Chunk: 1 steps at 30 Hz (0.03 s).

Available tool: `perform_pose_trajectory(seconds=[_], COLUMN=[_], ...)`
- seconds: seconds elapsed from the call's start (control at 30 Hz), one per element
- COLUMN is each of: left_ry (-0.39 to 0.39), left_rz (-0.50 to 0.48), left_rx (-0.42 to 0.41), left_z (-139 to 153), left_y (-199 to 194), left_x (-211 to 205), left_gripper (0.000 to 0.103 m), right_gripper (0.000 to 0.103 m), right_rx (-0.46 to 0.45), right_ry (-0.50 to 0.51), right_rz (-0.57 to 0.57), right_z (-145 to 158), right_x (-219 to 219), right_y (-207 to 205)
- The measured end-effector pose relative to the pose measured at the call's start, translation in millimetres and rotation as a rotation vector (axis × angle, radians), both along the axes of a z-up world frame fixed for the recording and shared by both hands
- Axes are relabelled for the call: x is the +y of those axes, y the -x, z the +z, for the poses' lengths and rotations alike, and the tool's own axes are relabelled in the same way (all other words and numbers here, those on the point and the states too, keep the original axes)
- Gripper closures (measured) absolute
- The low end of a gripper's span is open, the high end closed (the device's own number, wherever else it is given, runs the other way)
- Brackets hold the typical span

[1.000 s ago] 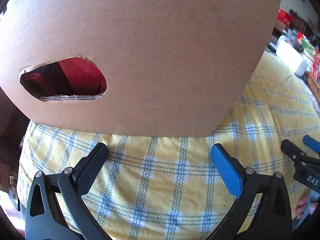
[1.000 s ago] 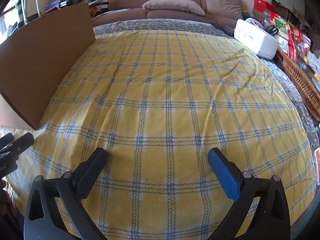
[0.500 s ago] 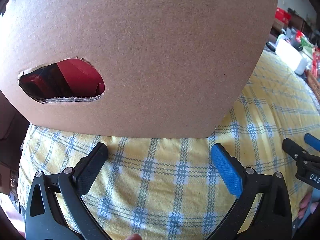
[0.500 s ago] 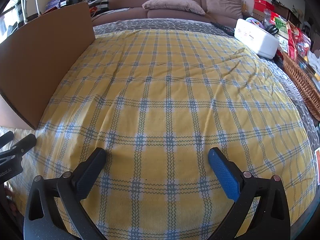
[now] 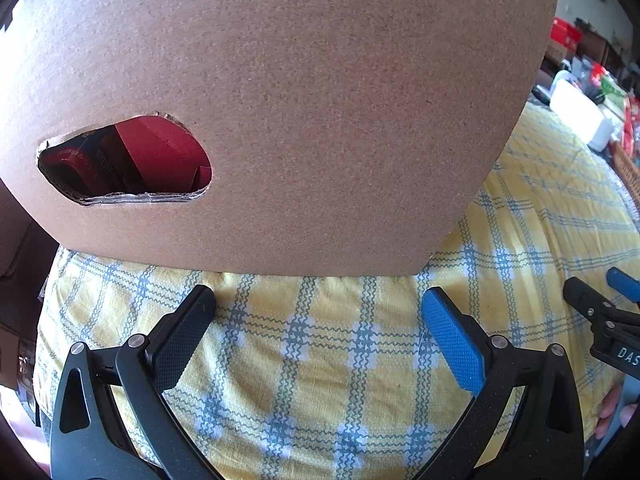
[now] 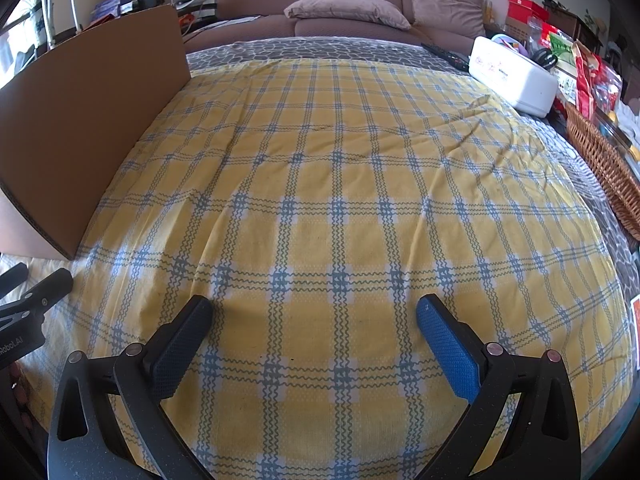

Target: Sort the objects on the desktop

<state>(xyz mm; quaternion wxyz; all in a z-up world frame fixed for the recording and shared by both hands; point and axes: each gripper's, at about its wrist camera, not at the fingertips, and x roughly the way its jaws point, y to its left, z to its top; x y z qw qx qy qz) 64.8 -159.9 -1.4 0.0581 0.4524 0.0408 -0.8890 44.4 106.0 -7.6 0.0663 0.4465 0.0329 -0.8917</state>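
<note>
Against a second ago, my left gripper (image 5: 318, 320) sits a little closer to the box (image 5: 320, 100), whose wall fills more of the left view; the right view is almost unchanged. Both grippers are spread wide and hold nothing; the right gripper (image 6: 314, 320) hovers over bare cloth (image 6: 340, 200). The box stands on the left side of the yellow checked cloth, its long wall running away from me toward the sofa (image 6: 340, 20), and its short wall with the handle hole (image 5: 128, 160) faces my left gripper. Through the hole I see red packs (image 5: 160, 152) inside. That wall blocks everything ahead on the left. Far right sit a white case (image 6: 516, 76) and a wicker basket (image 6: 604, 168) at the cloth's edge, well apart from the box. A fingertip (image 5: 608, 412) shows behind the right gripper.
</note>
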Motion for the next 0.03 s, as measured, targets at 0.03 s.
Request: perform_pose_trajectory(seconds=[0.03], left_ry=[-0.001], left_rz=[0.000], left_rx=[0.000], left_z=[0.8], left_y=[-0.7], left_x=[-5.9], left_gripper=[0.000], right_gripper=[0.000], right_rx=[0.000], right_ry=[0.000], right_rz=[0.000], right_z=[0.0], right_x=[0.0], right_y=[-0.3])
